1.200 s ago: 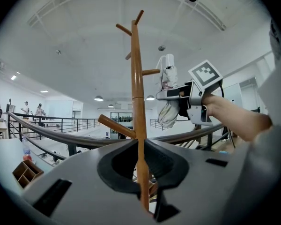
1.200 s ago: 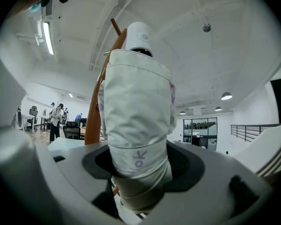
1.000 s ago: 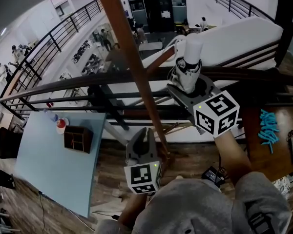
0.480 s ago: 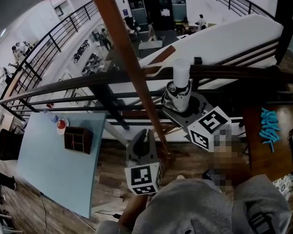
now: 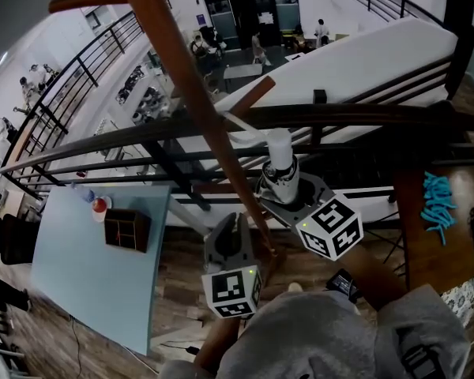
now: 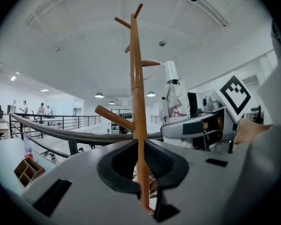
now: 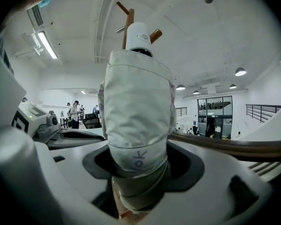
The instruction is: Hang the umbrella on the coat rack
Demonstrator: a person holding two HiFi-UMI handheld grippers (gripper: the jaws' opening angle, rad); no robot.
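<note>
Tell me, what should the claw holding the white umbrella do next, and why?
Probably ease the right claw down slightly: the thin strap of the umbrella seems to reach a peg of the coat rack, whose pole the left claw grips. Lowering should let the strap take the weight before release.

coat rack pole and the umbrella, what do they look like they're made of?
The coat rack looks like wood: reddish-brown, smooth, slightly glossy stain. The umbrella is likely white fabric, matte, creased and seamed; its end cap looks like smooth white plastic.
</note>
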